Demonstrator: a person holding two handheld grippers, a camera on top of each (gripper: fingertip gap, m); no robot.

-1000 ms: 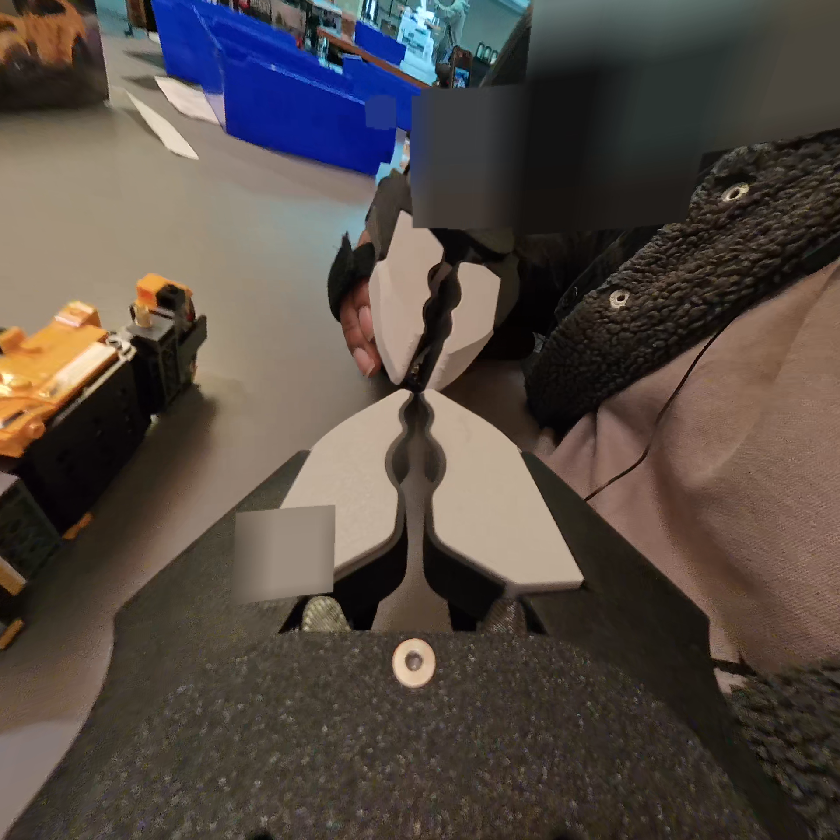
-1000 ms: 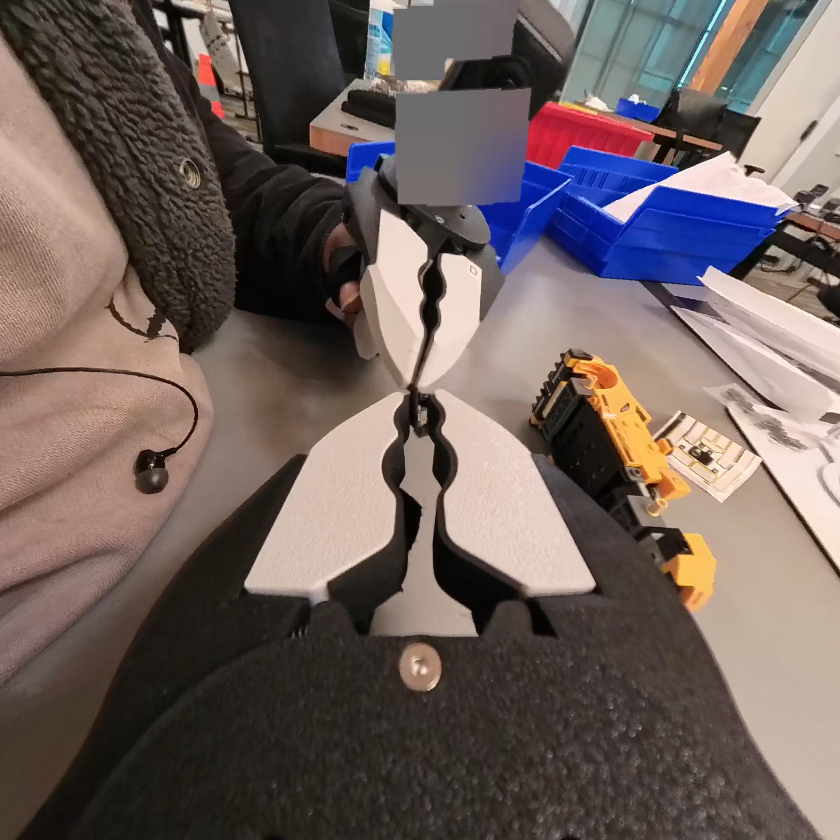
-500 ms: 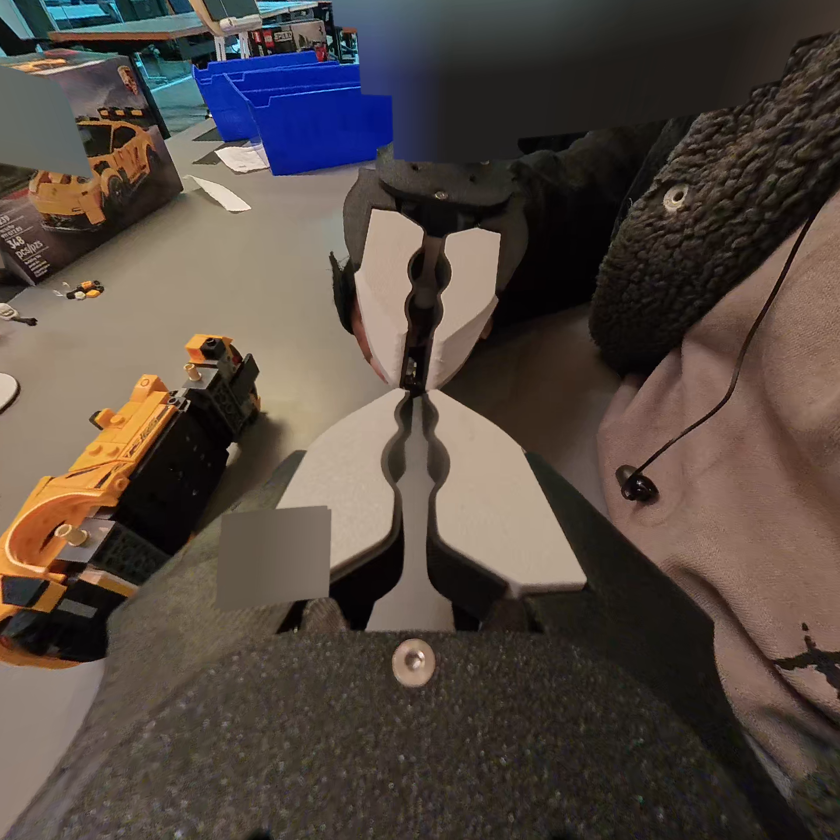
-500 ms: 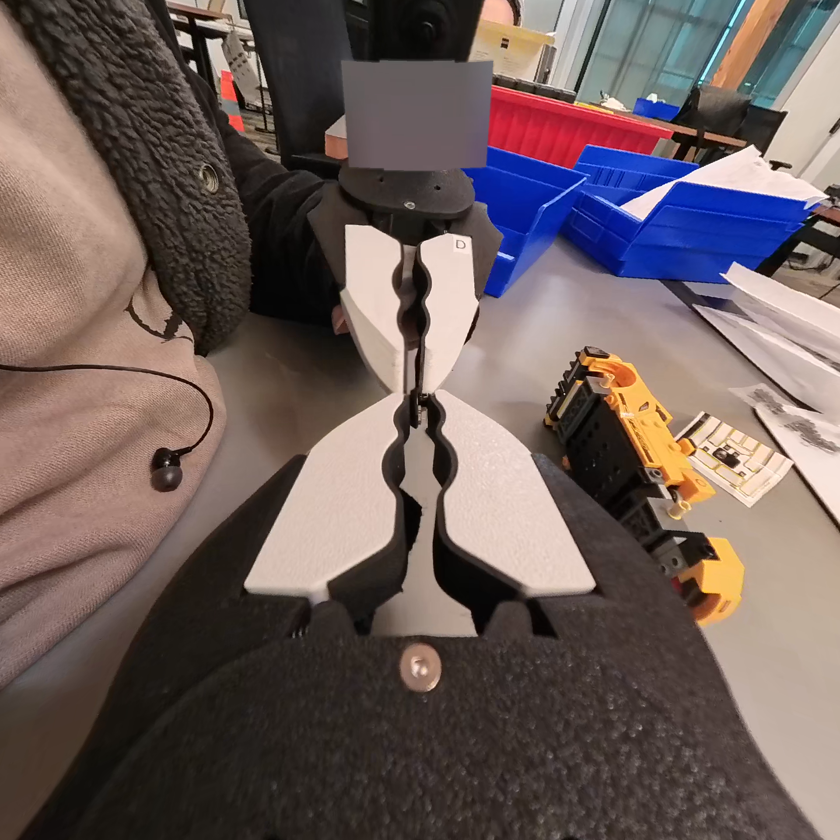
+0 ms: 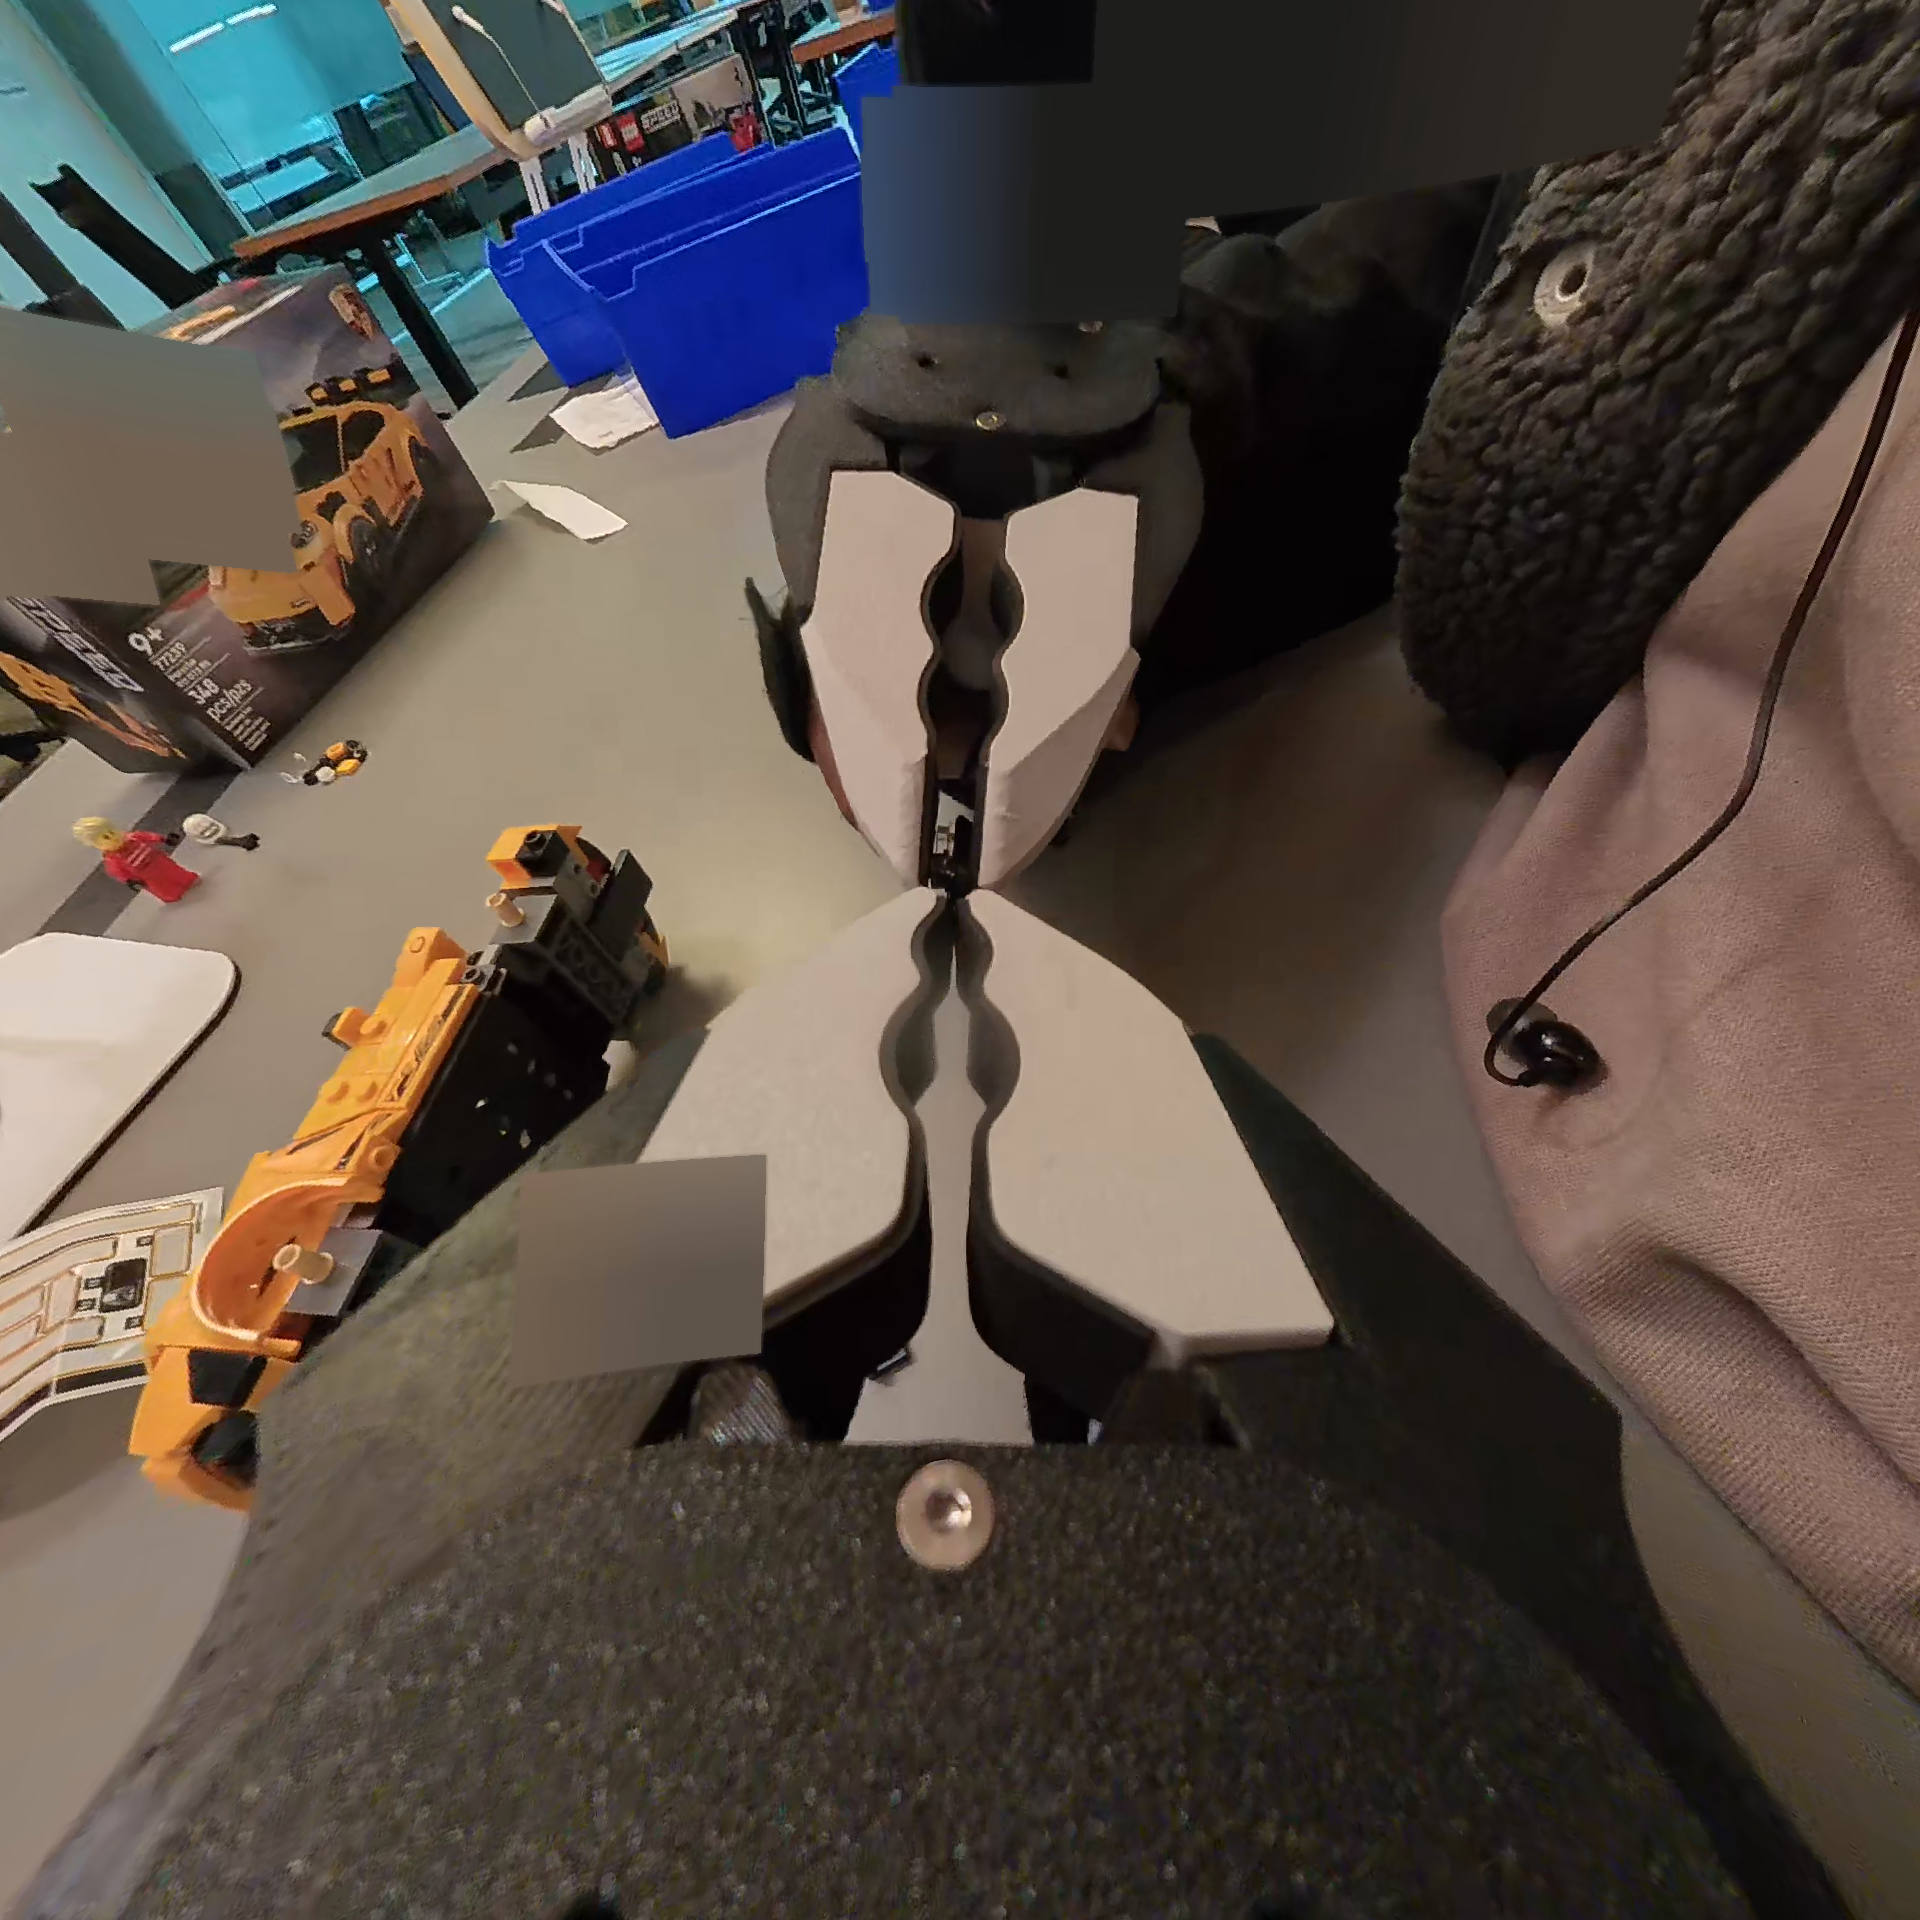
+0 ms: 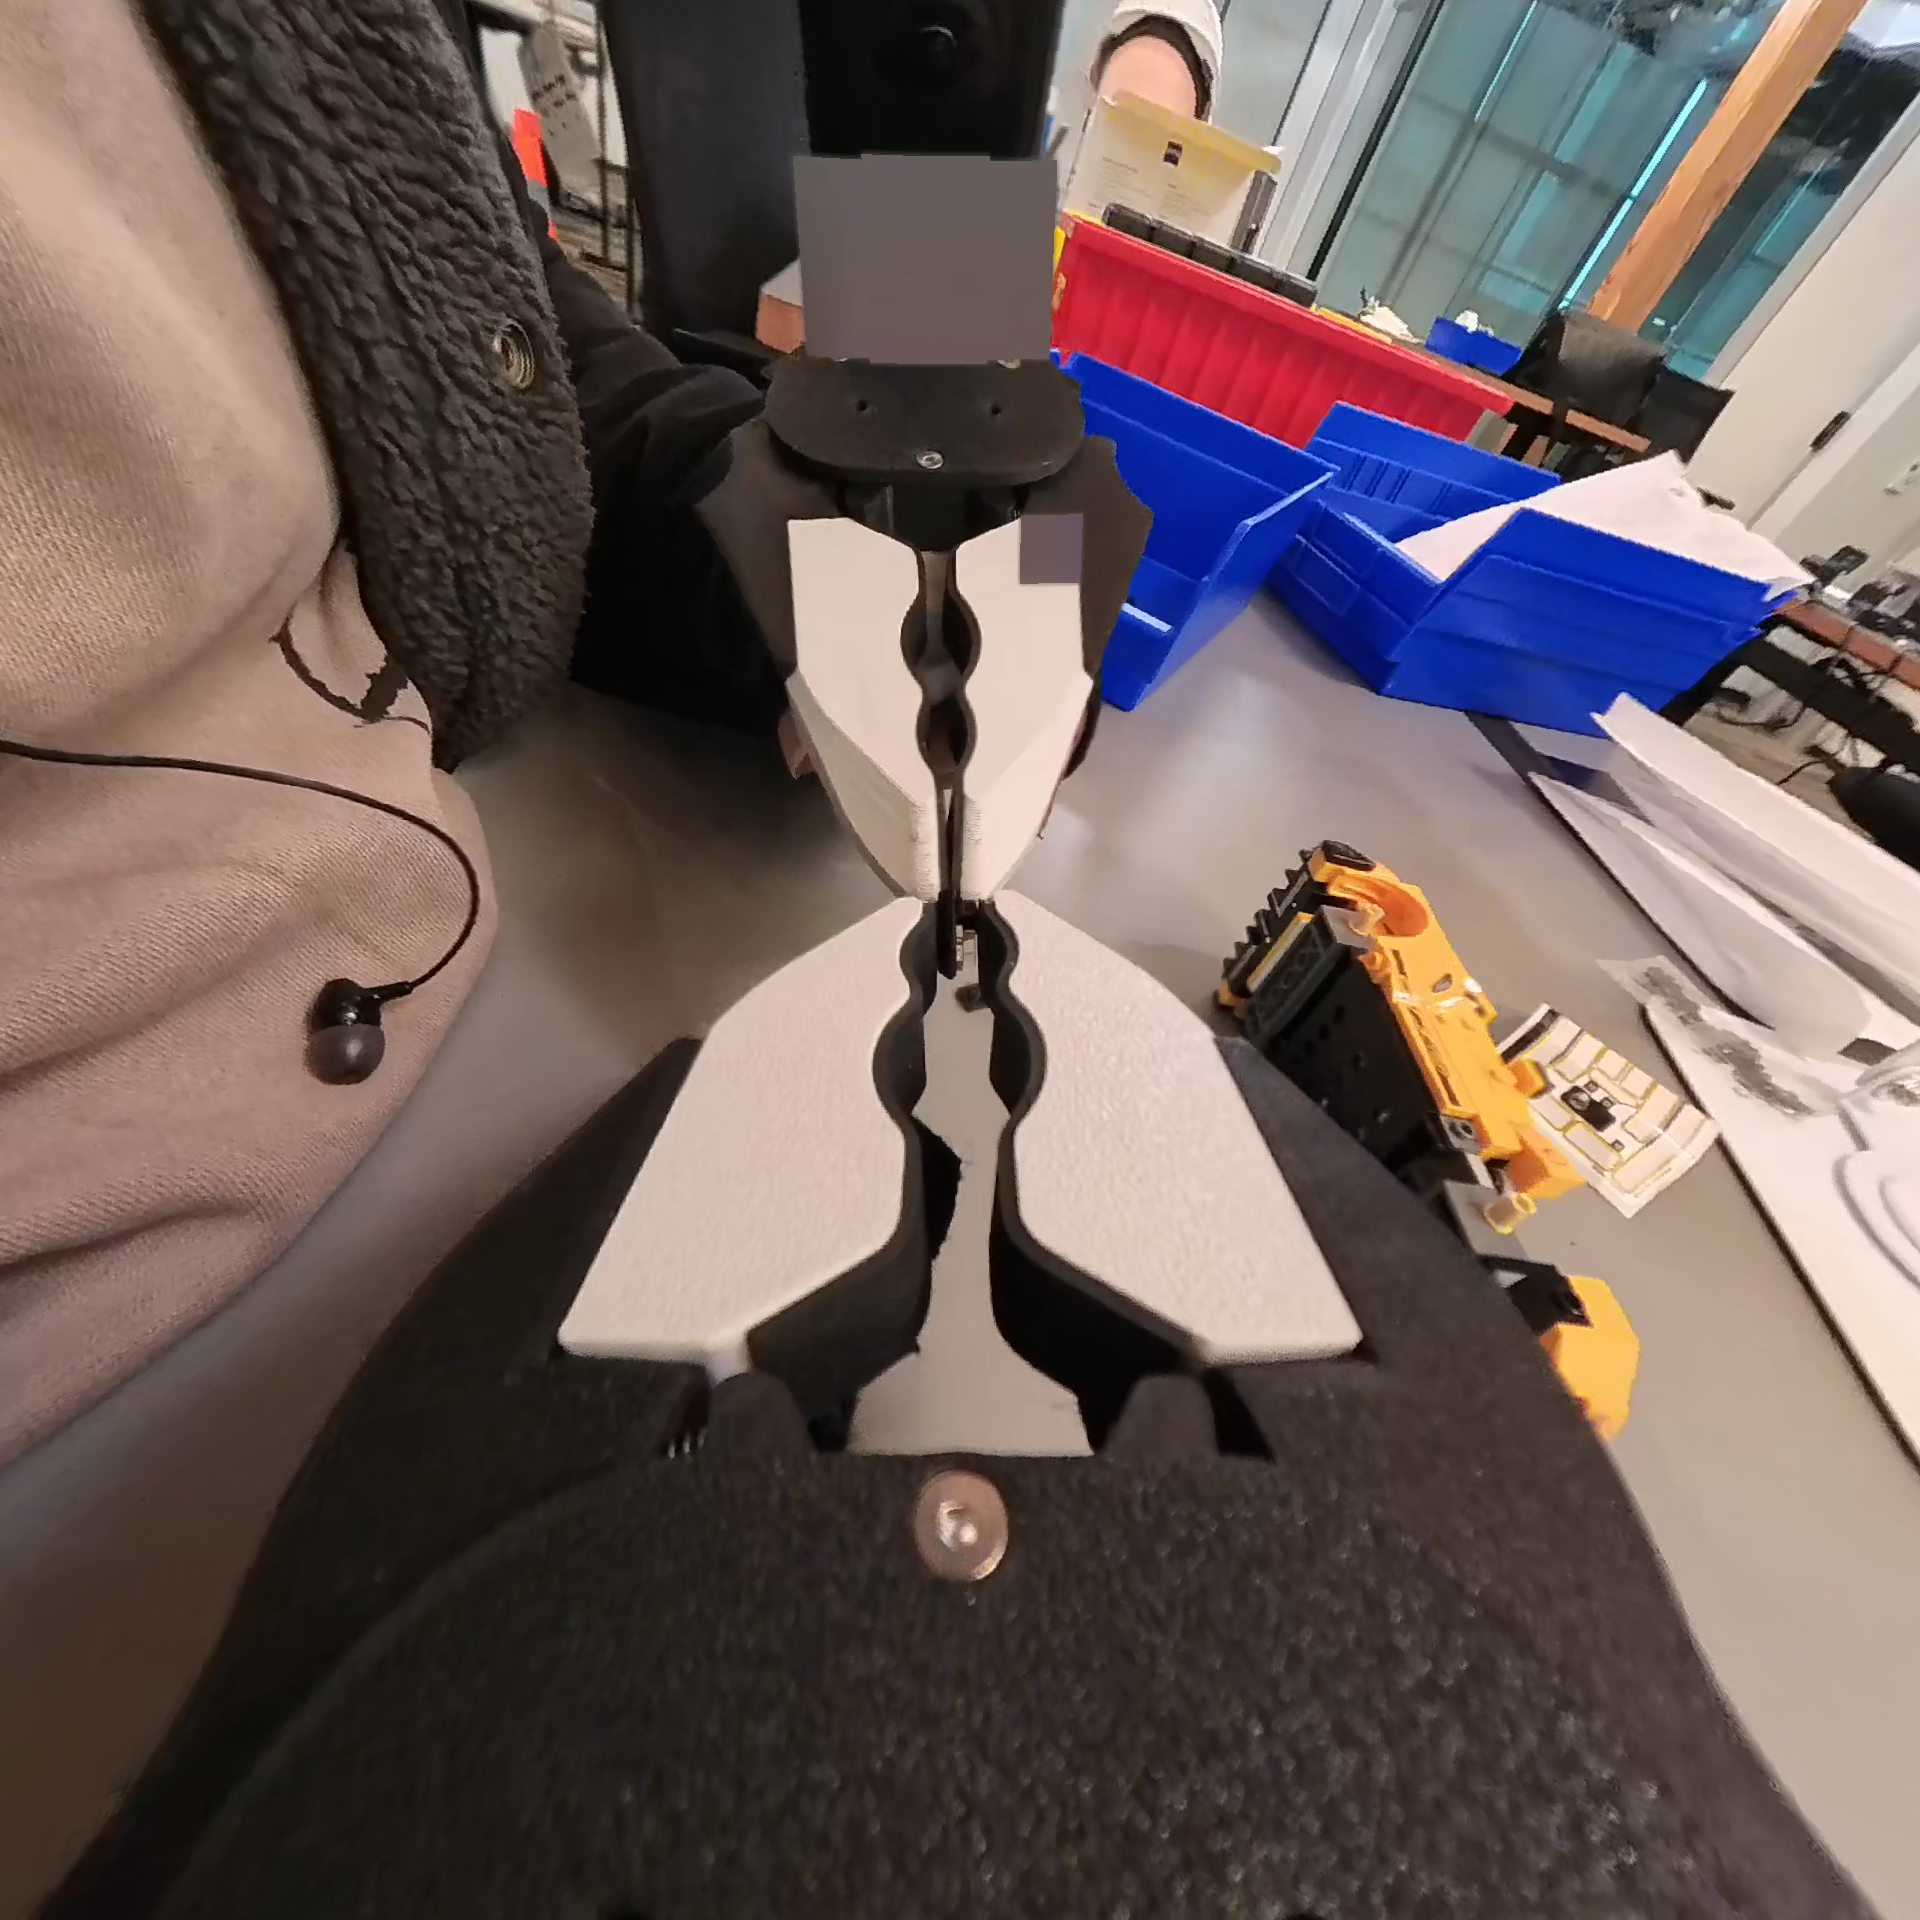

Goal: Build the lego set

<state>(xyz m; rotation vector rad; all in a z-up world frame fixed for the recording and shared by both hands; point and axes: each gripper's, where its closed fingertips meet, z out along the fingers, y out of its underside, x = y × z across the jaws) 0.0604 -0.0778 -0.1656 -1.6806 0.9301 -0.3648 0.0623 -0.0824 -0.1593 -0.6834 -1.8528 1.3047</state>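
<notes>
My left gripper (image 5: 948, 906) and right gripper (image 6: 951, 920) meet tip to tip above the grey table (image 5: 582, 665), in front of the person's chest. Both are shut on a small thin black lego piece (image 6: 947, 940), which also shows in the left wrist view (image 5: 950, 831) between the right gripper's fingers (image 5: 1049, 665). Most of the piece is hidden by the pads. The partly built orange and black lego car (image 5: 416, 1091) lies on the table left of my left gripper. It is to the right of my right gripper in the right wrist view (image 6: 1382, 1049).
The set's box (image 5: 312, 540), a minifigure (image 5: 140, 854), tiny loose parts (image 5: 332, 758), a white pad (image 5: 94, 1029) and a sticker sheet (image 6: 1600, 1112) lie around the car. Blue bins (image 6: 1507, 603), a red bin (image 6: 1247, 332) and instruction papers (image 6: 1766, 935) stand farther off. The tips of both grippers are at nearly the same place.
Both grippers stayed shut and tip to tip. They have rolled square to each other and the left view has swung, so more of the car and table shows.
</notes>
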